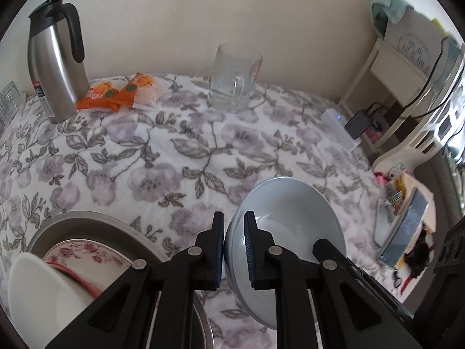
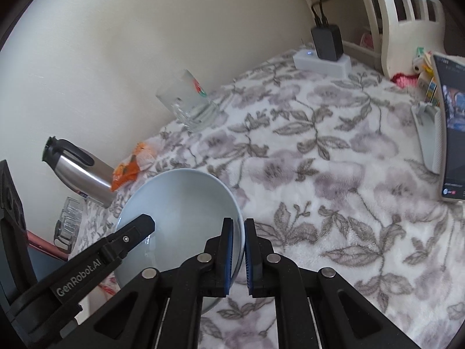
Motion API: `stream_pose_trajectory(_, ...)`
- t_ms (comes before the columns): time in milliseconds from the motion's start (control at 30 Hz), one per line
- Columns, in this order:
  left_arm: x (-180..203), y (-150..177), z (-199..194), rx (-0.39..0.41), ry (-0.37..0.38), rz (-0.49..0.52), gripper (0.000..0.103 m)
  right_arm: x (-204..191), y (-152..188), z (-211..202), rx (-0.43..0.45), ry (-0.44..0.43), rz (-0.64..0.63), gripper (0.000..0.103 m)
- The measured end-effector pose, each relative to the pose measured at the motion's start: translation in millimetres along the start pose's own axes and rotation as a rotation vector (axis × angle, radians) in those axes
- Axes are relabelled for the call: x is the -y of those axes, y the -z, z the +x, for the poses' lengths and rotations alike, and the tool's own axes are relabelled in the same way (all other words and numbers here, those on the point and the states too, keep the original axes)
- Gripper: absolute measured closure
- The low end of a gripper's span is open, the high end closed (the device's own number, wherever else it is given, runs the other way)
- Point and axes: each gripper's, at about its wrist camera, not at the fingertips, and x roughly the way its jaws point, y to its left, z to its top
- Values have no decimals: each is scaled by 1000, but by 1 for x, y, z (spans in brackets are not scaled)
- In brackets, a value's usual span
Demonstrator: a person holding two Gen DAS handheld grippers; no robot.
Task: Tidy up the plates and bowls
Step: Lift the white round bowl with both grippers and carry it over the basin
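Left wrist view shows your left gripper (image 1: 234, 247) clamped tight on the rim of the pale blue bowl (image 1: 293, 221), which hangs tilted above the floral cloth (image 1: 174, 151), beside the metal tray (image 1: 87, 224) holding a flowered plate (image 1: 84, 253). Right wrist view shows your right gripper (image 2: 238, 254) pinching that bowl's (image 2: 186, 203) opposite rim.

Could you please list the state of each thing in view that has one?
Blue bowl: lifted, tilted, rim gripped on both sides.
Left gripper: jaws shut on bowl rim.
Right gripper: jaws shut on the opposite rim.
Mug: upright, empty.
Flask: upright, lid on.
Floral plate: lying in metal pan.
Phone: propped, screen lit.
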Motion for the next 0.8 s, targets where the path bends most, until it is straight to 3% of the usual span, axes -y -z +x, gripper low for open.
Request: stream_pose_trajectory(800,-63,0,-91,91,63,-128,89,-79,29,-45,32,-47,-113,94)
